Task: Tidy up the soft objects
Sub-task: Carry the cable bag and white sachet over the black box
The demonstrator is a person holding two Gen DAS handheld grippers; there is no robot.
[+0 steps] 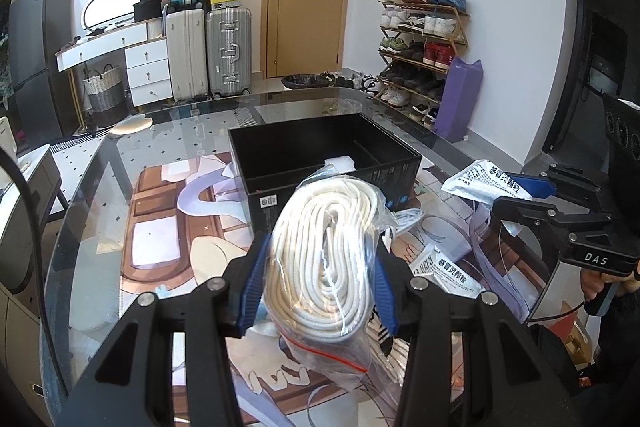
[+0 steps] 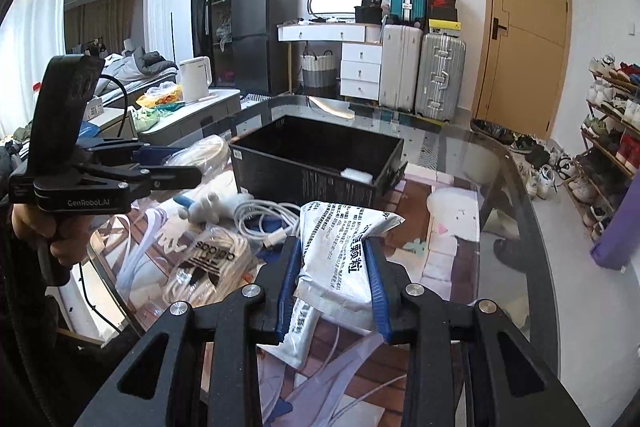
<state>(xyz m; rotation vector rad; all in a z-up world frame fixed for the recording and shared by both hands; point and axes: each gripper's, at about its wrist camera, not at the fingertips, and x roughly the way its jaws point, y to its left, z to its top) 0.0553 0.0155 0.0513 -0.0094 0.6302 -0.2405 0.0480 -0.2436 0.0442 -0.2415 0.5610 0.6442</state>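
Sitting out are one black box (image 2: 316, 163), two rope bags (image 1: 332, 259) (image 2: 204, 267), three sachets (image 2: 340, 259) (image 1: 486, 181) (image 1: 444, 269), one cable (image 2: 264, 217).

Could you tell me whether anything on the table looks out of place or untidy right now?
Yes: the black box is nearly empty, while a white cable, a plush toy and a bagged rope lie jumbled beside it on the mat.

Both wrist views look forward and down over the table, sharing the black box (image 1: 324, 163) (image 2: 316, 163)
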